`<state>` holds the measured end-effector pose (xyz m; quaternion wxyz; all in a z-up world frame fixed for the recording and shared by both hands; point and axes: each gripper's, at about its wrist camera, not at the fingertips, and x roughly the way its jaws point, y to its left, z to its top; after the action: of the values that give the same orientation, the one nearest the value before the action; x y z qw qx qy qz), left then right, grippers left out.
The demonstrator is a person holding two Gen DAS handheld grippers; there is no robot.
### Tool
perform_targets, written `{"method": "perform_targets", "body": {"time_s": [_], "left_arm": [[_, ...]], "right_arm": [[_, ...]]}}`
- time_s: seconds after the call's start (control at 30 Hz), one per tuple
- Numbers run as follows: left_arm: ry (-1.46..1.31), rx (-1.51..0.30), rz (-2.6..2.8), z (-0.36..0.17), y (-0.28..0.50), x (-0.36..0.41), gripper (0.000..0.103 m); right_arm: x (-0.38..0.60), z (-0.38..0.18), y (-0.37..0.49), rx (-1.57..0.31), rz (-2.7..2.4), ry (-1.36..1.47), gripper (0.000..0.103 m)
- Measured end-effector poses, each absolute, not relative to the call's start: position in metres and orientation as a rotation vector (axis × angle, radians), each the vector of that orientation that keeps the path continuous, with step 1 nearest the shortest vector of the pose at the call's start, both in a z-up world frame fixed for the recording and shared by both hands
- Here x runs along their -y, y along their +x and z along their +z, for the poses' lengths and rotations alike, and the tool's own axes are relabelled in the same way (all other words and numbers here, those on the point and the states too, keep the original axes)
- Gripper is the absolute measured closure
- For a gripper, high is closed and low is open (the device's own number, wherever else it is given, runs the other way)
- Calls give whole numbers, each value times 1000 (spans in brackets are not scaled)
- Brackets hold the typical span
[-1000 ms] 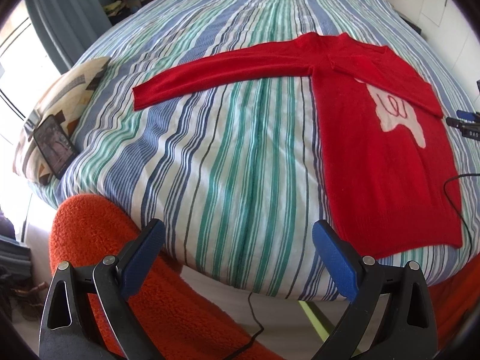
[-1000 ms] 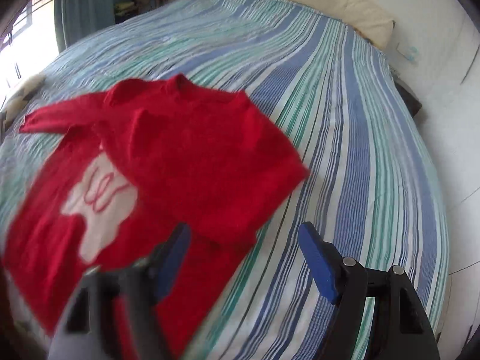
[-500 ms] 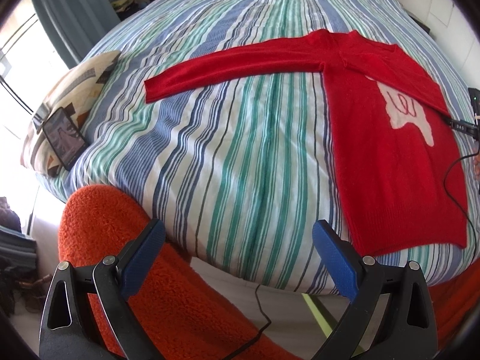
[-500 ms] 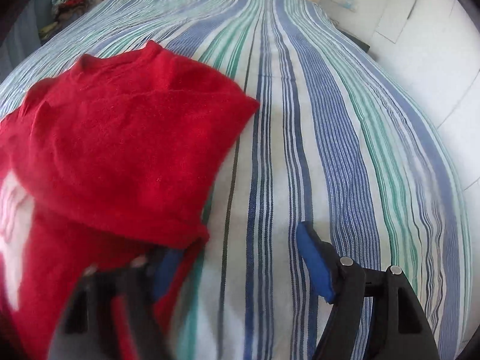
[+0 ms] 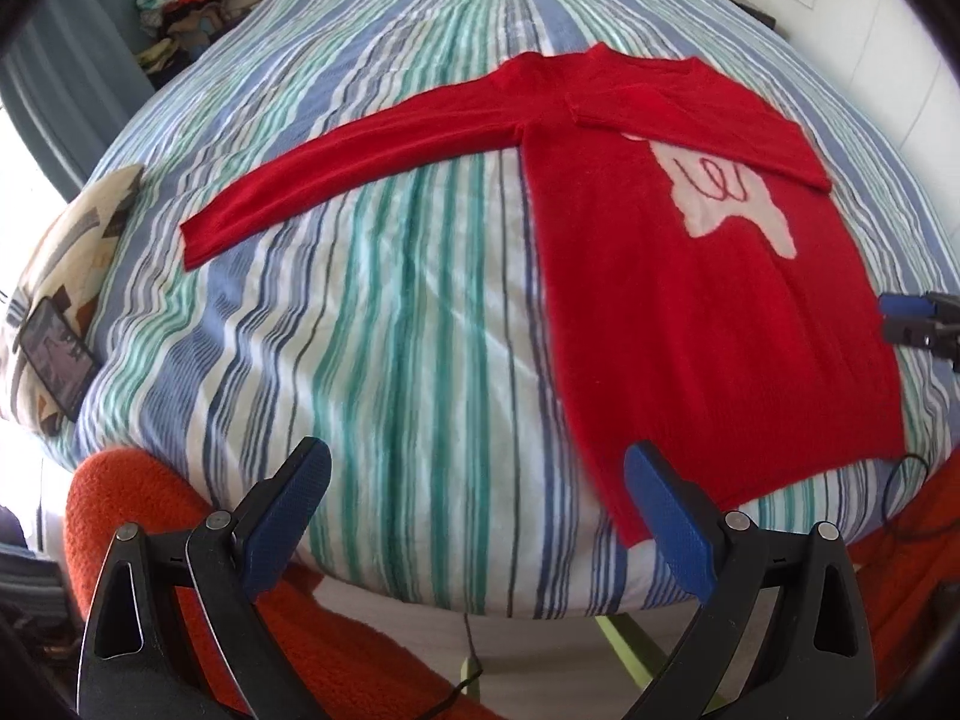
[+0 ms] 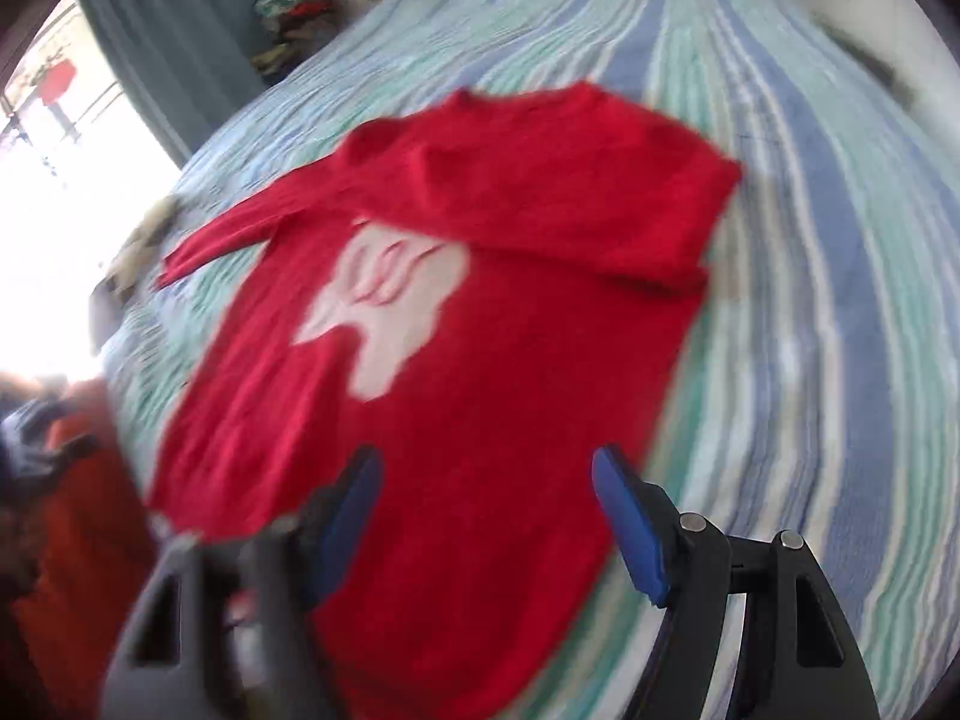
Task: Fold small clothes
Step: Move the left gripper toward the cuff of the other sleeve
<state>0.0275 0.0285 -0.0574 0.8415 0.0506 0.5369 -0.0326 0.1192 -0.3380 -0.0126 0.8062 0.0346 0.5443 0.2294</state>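
A small red sweater with a white patch lies flat on the striped bed. Its left sleeve stretches out to the left; its right sleeve is folded across the chest. My left gripper is open and empty, low at the bed's near edge, its right fingertip by the sweater's bottom left corner. My right gripper is open and empty, hovering above the sweater's lower right part; it also shows at the right edge of the left wrist view.
The striped bedcover fills both views. A patterned cushion with a phone lies at the bed's left edge. Orange fabric sits below the near edge. A clothes pile is at the far left. A cable hangs right.
My right gripper has swung back from the bed's right side to face the sweater's body. My left gripper has shifted slightly toward the sweater's bottom corner. Both stay open.
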Motion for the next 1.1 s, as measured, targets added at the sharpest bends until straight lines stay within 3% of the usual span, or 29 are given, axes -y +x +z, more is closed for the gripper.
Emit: {"method": "perform_targets", "body": {"time_s": [0.23,0.33,0.53,0.8,1.1], "left_arm": [[235,-1292,-208,-130,35,28,5],[213,-1254,-217,-116,25,23,4],[158,-1212,-184,-100,34,19,4],[162,-1189,-102,-97,13,-9,4],[88,-1184,-28,-93,22,-31,4]], "right_arm": [[300,-74,14,-1470,495,72,31],[311,-57,-11,-1485,423,89,32],[312,12,0,-1173,338,160,30],[280,-49,17,-1212,269,258,30],[297,-27,7,-1036,222,240,30]]}}
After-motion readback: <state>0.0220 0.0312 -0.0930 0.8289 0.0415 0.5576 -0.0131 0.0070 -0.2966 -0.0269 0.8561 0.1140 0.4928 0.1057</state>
